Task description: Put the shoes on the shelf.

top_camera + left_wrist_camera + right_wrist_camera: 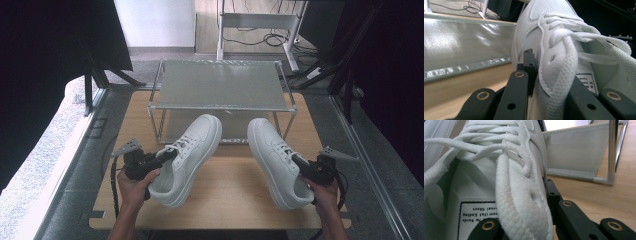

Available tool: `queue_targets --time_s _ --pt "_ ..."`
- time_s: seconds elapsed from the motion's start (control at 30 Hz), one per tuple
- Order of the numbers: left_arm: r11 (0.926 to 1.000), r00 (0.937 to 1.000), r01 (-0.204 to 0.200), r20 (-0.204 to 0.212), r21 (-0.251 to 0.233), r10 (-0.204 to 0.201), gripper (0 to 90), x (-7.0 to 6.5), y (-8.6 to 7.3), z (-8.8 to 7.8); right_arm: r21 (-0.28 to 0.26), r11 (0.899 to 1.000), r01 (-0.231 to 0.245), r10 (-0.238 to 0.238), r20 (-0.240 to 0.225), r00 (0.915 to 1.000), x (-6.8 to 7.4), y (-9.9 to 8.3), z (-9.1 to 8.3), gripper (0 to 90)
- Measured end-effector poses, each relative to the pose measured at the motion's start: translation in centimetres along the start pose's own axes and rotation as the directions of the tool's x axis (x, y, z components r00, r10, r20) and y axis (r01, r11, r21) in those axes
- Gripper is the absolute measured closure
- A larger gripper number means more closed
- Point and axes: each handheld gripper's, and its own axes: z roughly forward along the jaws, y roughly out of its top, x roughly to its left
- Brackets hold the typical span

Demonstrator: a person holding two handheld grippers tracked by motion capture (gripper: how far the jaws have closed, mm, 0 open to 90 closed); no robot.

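Two white lace-up sneakers lie on the wooden table [225,195], toes toward a shoe rack. My left gripper [167,156] is shut on the left sneaker [192,152] at its eyelet edge. In the left gripper view, one black jaw of the left gripper [551,77] is outside the left sneaker [554,15] wall and the other is inside. My right gripper [296,161] is shut on the right sneaker [275,160] the same way. In the right gripper view, the right gripper [524,205] pinches the laced edge of the right sneaker [506,150], beside the tongue label.
A two-tier shoe rack [220,82] with a metal frame and grey fabric shelves stands at the table's far half; its lower shelf [461,42] and a leg [612,147] are close to the toes. Black curtains flank both sides. A white desk frame [255,22] and cables lie behind.
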Motion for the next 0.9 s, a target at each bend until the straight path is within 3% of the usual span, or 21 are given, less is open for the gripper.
queue_targets --time_s 0.2,0.43,0.63,0.9 --pt "0.9995 0.9995 0.016 0.027 -0.026 -0.015 83.8 -0.2 0.5 -0.1 -0.030 0.999 -0.012 0.012 -0.027 0.9996 0.4 0.4 -0.1 86.2" --pt "0.9988 0.9995 0.022 0.025 -0.044 -0.021 83.8 -0.4 1.3 0.4 -0.065 0.998 -0.024 0.020 -0.062 0.9979 1.0 1.5 0.0 86.2" --pt "0.9986 0.9996 -0.003 0.027 -0.054 0.005 83.9 -0.8 2.4 0.8 -0.082 0.997 0.008 -0.015 -0.077 0.9969 1.8 3.2 0.4 86.2" --pt "0.9958 0.9989 -0.017 0.042 -0.090 0.021 83.9 -1.3 4.7 1.1 -0.137 0.990 0.014 -0.026 -0.088 0.9958 2.6 5.2 0.2 86.3"
